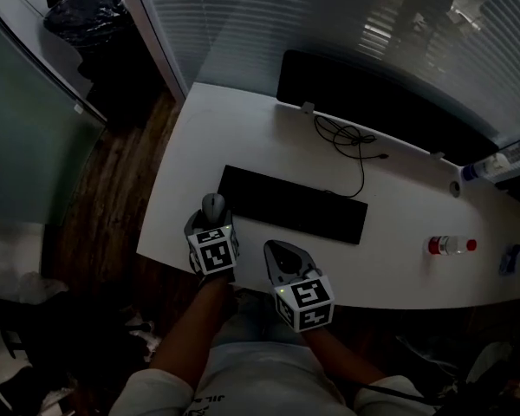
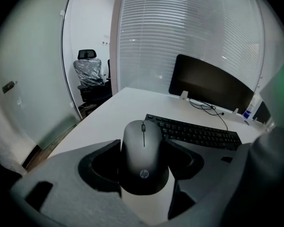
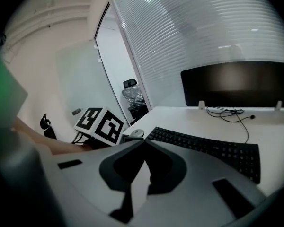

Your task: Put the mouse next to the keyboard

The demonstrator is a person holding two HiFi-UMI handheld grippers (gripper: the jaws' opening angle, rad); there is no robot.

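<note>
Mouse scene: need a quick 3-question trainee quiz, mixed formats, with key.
1. Multiple choice: what are the left tongs shut on?
A) a pen
B) the mouse
C) a cup

2. True or false: the right tongs are shut with nothing between them.

3. Fill in: in the head view, the bottle lies on its side to the ___ of the keyboard.

Key: 1 B; 2 true; 3 right.
</note>
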